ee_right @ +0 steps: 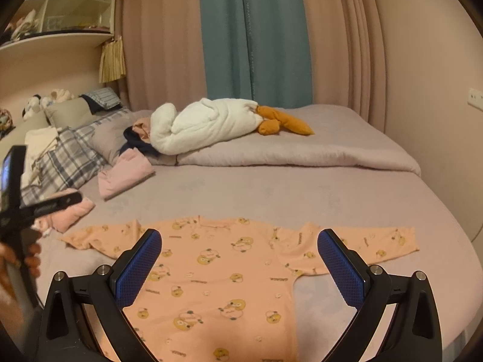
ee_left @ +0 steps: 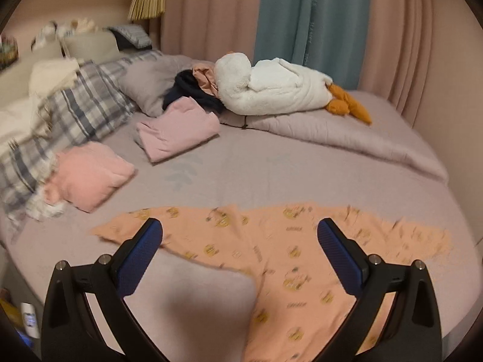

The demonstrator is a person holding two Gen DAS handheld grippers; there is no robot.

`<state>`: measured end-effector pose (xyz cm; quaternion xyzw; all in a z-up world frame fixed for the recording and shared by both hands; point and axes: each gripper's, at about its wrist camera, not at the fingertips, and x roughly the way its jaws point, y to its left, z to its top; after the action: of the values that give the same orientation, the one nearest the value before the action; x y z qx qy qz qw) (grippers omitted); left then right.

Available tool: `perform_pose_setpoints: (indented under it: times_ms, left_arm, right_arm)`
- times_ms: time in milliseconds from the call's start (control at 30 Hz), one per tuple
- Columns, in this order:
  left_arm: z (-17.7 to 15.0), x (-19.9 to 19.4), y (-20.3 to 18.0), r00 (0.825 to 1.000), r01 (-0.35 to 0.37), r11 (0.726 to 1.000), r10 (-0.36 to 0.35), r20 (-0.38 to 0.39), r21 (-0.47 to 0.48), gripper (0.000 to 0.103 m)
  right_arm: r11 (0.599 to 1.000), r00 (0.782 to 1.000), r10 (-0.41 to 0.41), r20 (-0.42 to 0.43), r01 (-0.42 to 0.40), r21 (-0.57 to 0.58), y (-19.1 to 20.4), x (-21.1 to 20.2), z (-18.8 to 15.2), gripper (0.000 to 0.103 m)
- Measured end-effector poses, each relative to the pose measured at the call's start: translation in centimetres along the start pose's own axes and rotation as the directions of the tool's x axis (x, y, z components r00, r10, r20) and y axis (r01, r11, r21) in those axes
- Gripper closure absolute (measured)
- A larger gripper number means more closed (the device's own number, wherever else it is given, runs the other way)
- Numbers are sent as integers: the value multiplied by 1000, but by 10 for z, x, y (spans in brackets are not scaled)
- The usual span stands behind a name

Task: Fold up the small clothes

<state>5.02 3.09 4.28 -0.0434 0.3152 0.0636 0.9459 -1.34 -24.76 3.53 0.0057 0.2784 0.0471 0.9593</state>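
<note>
— One item: peach printed baby top (ee_right: 229, 274), spread flat on the bed (ee_right: 302, 193), sleeves out. Handling?
— Probably light, soft, limp; take a sleeve cuff (ee_right: 404, 238).
— Grippers?
— Left gripper (ee_left: 240, 235) and right gripper (ee_right: 240, 241) both spread, empty, above it.
— Views?
— Only the right view shows the shelf (ee_right: 60, 34); the left is blurred.

Both wrist views look from the near edge of the bed (ee_left: 271, 169) toward the far curtains (ee_right: 253, 39), angled slightly down. The left wrist view sits further left and is blurred. Both share the peach shirt (ee_right: 217, 271) spread near, the plush goose (ee_left: 271, 87) far, and the folded pink clothes (ee_left: 178, 129) at left.
</note>
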Motion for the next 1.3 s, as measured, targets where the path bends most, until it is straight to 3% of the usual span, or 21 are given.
perform_pose_setpoints:
  times_ms: [167, 333, 600, 1300]
  left_arm:
    - [-28, -24, -19, 999, 37, 995, -37, -2, 97, 0]
    - [-42, -25, -24, 995, 90, 995, -88, -43, 49, 0]
    - [-60, -9, -30, 997, 47, 998, -44, -68, 51, 0]
    - [-66, 2, -14, 990, 95, 995, -92, -106, 32, 0]
  right_arm:
    - [1000, 1000, 15, -5, -15, 22, -1, -2, 0, 1]
    - [999, 999, 29, -26, -27, 44, -3, 1, -4, 1]
    - [998, 998, 20, -67, -16, 60, -6, 12, -10, 1]
    - [994, 990, 6, -144, 10, 107, -11, 28, -17, 1]
